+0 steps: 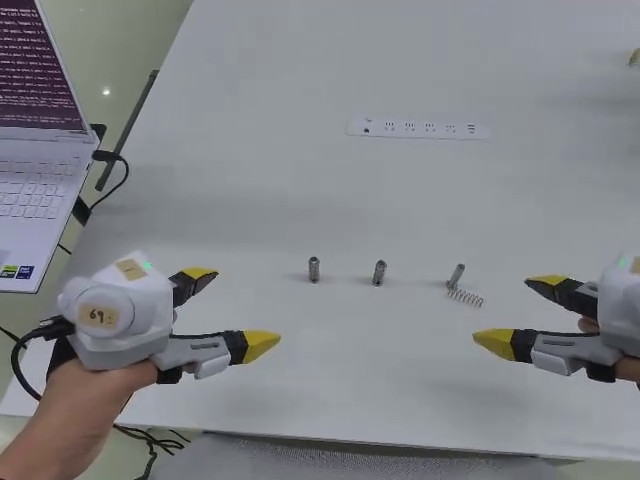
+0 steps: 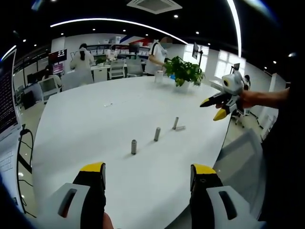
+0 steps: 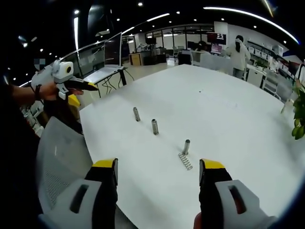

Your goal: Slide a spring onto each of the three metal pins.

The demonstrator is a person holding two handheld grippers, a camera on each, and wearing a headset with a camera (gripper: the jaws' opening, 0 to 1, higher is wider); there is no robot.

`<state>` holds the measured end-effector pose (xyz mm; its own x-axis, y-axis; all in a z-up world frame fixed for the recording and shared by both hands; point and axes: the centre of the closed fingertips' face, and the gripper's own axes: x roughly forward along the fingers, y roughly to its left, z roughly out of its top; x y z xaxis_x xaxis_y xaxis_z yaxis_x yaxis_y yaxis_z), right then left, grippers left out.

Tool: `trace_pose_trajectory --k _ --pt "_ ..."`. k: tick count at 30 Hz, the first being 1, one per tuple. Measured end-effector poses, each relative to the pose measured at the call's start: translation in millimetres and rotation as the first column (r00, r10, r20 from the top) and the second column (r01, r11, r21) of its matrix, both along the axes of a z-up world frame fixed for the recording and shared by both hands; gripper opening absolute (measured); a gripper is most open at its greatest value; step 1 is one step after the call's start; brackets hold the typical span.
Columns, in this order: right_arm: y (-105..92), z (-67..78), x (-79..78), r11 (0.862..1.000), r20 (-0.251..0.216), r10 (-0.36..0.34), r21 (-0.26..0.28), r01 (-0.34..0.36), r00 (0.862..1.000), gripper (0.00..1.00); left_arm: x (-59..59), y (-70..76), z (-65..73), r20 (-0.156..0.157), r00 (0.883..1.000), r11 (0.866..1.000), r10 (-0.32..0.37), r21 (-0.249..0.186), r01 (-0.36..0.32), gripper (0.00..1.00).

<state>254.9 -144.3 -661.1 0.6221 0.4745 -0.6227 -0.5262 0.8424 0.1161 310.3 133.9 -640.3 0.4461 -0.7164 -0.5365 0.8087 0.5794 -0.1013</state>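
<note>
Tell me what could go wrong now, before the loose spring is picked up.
1. The loose spring lies flat right beside the rightmost pin; the open right gripper could knock that pin while closing on it.
2. The spring is thin and the table smooth, so it may roll or slip from the jaw tips.

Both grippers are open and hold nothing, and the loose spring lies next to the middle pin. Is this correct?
Not quite. The spring lies next to the end pin nearest the right gripper, not the middle pin; the head view shows it. The left gripper and the right one are open and hold nothing.
</note>
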Motion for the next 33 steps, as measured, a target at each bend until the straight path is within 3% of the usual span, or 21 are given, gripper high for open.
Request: trace_pose_trajectory --k 11,20,25,33 --pt "-3.0 1.3 -9.1 1.000 -0.003 -0.024 0.017 0.024 1.000 0.71 -0.2 -10.4 0.7 0.000 1.000 1.000 -0.024 0.003 0.024 0.69" --pt "-4.6 -0.8 -13.9 0.999 -0.011 -0.029 0.017 0.029 1.000 0.72 -7.8 -36.2 -3.6 -0.004 0.993 0.993 -0.117 0.020 0.117 0.68" --pt "-5.2 -3.8 -17.0 0.999 -0.016 -0.030 0.018 0.031 0.999 0.72 -12.4 -58.6 -5.4 -0.005 0.982 0.981 -0.191 0.028 0.191 0.67" --pt "-2.3 -1.9 -19.4 0.999 -0.016 -0.025 0.022 0.025 1.000 0.72 -15.5 -105.3 -9.9 0.003 0.938 0.937 -0.346 0.049 0.346 0.66"
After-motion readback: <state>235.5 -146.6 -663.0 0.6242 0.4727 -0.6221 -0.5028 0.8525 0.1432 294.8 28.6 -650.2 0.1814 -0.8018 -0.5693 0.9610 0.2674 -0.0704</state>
